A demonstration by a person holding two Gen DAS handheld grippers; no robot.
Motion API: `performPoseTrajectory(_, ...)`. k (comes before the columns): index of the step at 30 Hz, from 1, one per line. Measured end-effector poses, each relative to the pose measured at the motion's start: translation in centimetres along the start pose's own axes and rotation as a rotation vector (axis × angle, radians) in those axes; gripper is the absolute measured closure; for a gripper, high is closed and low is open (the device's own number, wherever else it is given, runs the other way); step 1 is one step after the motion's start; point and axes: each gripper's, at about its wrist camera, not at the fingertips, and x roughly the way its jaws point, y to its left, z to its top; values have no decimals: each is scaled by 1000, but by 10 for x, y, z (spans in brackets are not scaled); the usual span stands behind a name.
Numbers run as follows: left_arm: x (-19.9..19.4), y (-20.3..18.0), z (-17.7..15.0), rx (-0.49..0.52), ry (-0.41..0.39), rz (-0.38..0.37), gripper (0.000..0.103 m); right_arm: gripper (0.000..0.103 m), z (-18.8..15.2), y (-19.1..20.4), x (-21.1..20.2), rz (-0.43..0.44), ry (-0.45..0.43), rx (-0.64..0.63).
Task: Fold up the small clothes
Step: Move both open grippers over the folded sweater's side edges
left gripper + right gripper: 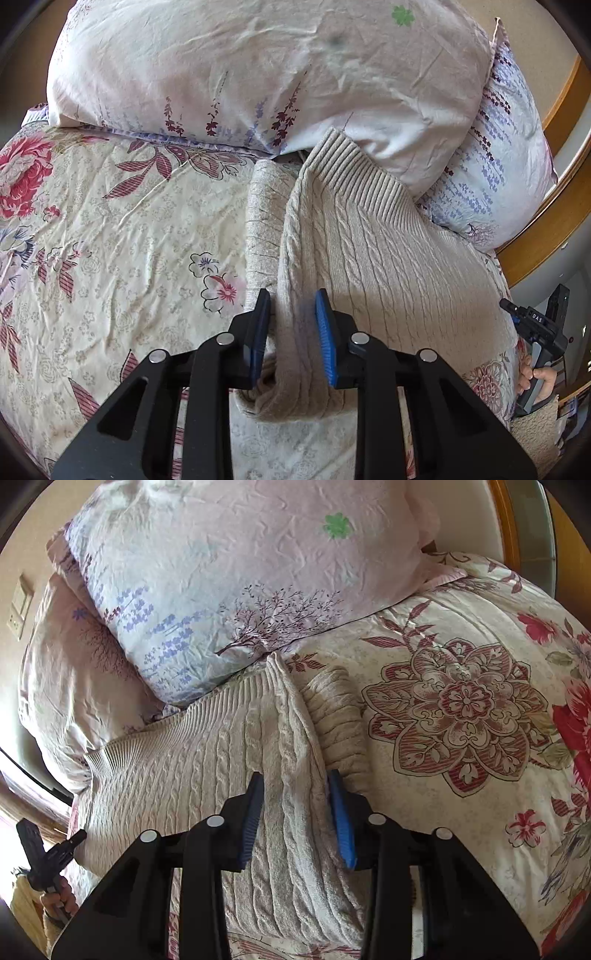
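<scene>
A beige cable-knit sweater lies on the floral bedspread, its ribbed hem against the pillows. My left gripper is open, its blue pads on either side of a raised fold of the sweater near its left edge. A folded-under sleeve lies just left of that fold. In the right wrist view the same sweater fills the centre, and my right gripper is open, straddling a raised fold of the knit. The sleeve lies right of it.
Two pale floral pillows lie stacked at the head of the bed, also in the right wrist view. A wooden bed frame curves at the right. The other hand-held gripper shows at each view's edge.
</scene>
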Motion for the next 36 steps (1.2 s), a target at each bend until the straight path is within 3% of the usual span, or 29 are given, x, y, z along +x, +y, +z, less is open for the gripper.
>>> performPoseTrajectory(3,0,-3,-2,32,-1,19,80,74,-3,7,3,-23,5,-48)
performPoseTrajectory(6,4,-5,-2,36,7,28,89,92,-6,8,5,-17,-1,-66)
performPoseTrajectory(8,3,-4,-3,26,6,12,95,93,-7,12,-3,-14,-38,-81)
performPoseTrajectory(15,-21,3,-11,-2,-22,-87,96,93,-12,18,-42,59,-129,-64)
performPoseTrajectory(18,-24,6,-20,-2,-12,-89,96,93,-18,15,-36,11,-96,-65)
performPoseTrajectory(21,-16,10,-27,-8,0,-68,95,93,-19,4,-6,-47,9,-12)
performPoseTrajectory(24,-19,2,-27,29,-13,-27,92,90,-19,5,-8,-25,11,6)
performPoseTrajectory(25,-23,-1,-27,45,-25,-14,88,80,-16,4,-13,-9,2,21)
performPoseTrajectory(26,-27,-5,-26,59,-49,13,73,71,-12,2,-18,2,-19,40)
performPoseTrajectory(27,-34,-9,-25,75,-88,53,62,53,-8,-1,-23,4,-44,58)
performPoseTrajectory(28,-41,-13,-24,94,-132,77,48,49,-3,-3,-25,0,-62,72)
performPoseTrajectory(30,-47,-24,-20,132,-173,69,45,49,9,-2,-21,8,-69,73)
performPoseTrajectory(35,-27,-46,-14,157,-108,4,45,58,24,7,18,-28,16,38)
performPoseTrajectory(36,-20,-49,-14,159,-91,6,45,69,23,9,24,-37,32,25)
